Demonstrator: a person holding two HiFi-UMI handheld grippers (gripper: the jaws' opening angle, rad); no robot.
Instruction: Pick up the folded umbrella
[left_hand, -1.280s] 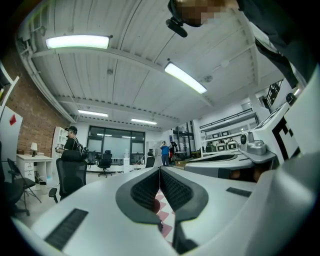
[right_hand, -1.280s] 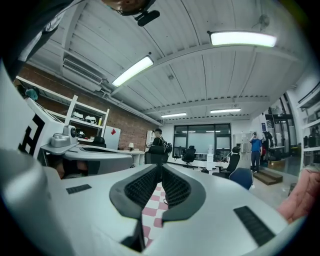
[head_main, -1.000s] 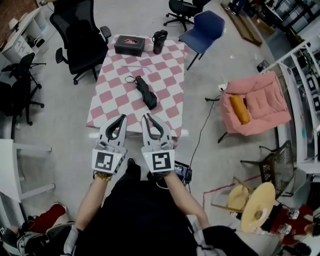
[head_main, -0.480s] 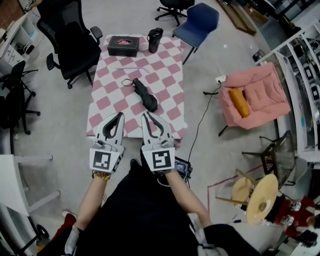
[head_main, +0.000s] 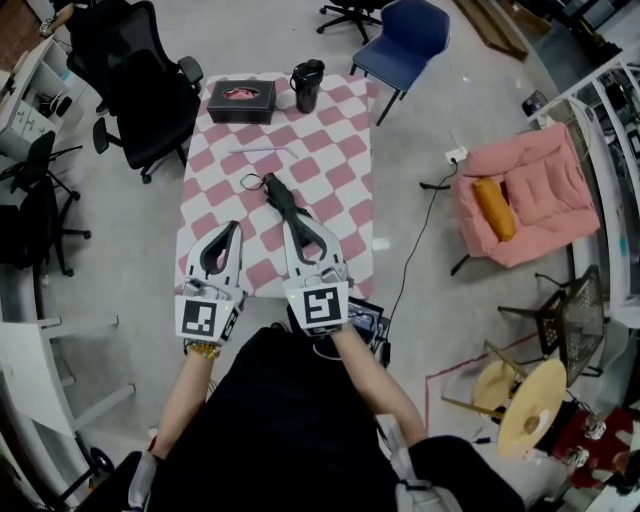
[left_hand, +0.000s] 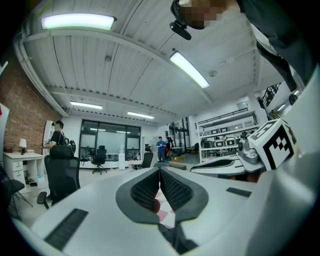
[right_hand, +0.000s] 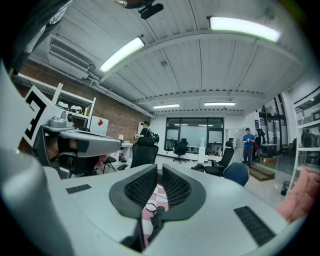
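- Head view: compared with the earlier frames, the left tongs (head_main: 230, 228) and the right tongs (head_main: 292, 230) now reach farther out over the near end of the pink-and-white checked counter (head_main: 345, 150).
- The right tongs' tip now overlaps the near end of the folded umbrella (head_main: 285, 202). Earlier, a strip of checked cloth showed between them. Whether they touch cannot be told.
- The umbrella lies as before, diagonally across the middle of the counter, with its wrist loop (head_main: 250, 182) at the far-left end.
- The left tongs are clenched and empty, with the pads meeting at the tip, and sit to the left of the umbrella.
- The right tongs are clenched too and hold nothing. The right gripper view shows the umbrella lying beyond and below the pads.
- The dark box (head_main: 241, 100) and the black mug (head_main: 306, 85) keep their places at the far edge.
- Each marker cube (head_main: 209, 318) carries a black-and-white square pattern. Any print on the box is too small to read.
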